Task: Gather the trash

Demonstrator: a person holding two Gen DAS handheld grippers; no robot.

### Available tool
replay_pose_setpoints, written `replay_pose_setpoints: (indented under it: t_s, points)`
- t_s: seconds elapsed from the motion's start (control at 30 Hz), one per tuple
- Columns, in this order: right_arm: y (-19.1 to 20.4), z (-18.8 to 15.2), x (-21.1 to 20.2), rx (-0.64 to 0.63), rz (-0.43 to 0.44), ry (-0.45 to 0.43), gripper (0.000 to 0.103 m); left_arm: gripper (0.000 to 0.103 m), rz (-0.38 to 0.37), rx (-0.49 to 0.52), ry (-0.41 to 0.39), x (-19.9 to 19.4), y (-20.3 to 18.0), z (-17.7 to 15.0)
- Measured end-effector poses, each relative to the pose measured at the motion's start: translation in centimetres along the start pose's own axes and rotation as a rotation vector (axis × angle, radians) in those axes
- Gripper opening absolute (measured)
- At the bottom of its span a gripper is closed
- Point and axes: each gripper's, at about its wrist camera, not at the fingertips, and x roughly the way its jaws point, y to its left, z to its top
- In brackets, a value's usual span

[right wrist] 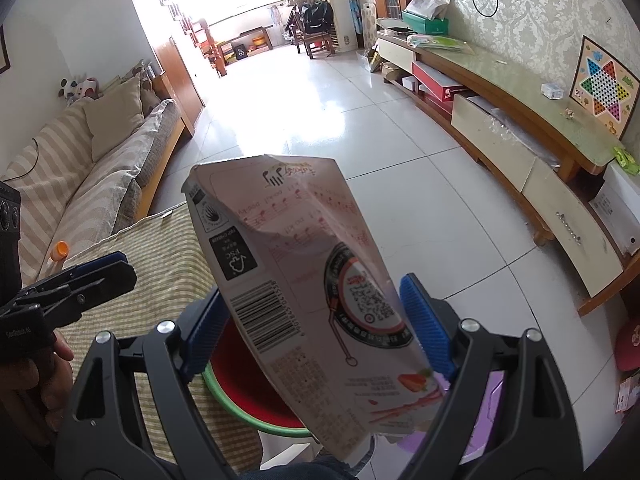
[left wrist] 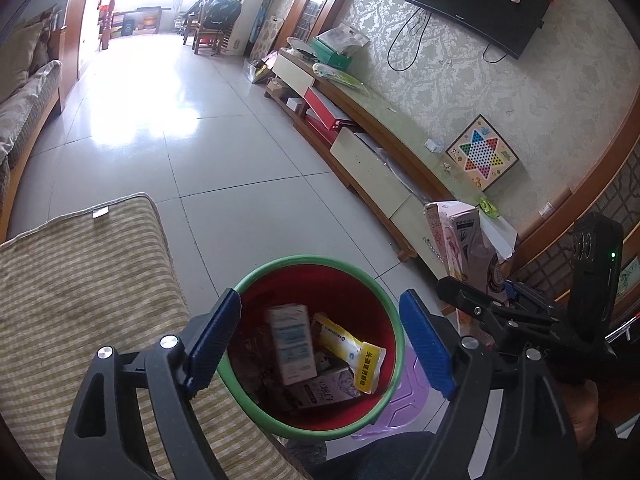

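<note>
Crumpled pink-white carton (right wrist: 316,288) tilted above red, green-rimmed bin (left wrist: 384,296), small boxes and yellow packet (left wrist: 352,350) inside

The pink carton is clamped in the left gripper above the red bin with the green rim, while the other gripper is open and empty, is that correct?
Not quite: the right gripper holds the pink carton, as the right wrist view shows. The rest stands: it is above the red bin with the green rim, and the left gripper is open and empty, as the left wrist view shows.
</note>
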Motion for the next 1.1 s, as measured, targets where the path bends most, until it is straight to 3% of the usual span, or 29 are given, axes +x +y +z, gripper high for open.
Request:
replay_pose_setpoints:
  t_s: [0.27,0.4,0.53,1.1]
  points:
    - [1.1,0.0,1.1,-0.030,0.028,0.022,0.083,0.091,0.063,-0.002,-0.039,-2.2,1.8,0.2]
    - [2.4,0.0,1.5,-0.050,0.039,0.033,0.086,0.091,0.097,-0.030,-0.063,-3.6,3.6,0.3]
    - [3.6,0.1,1.4,-0.077,0.034,0.029,0.098,0.091,0.129,-0.057,-0.085,-4.9,5.0,0.6]
    - [9.6,0.8,-0.9,-0.143,0.008,-0.006,0.098,0.092,0.213,-0.080,-0.139,-11.6,8.1,-1.4]
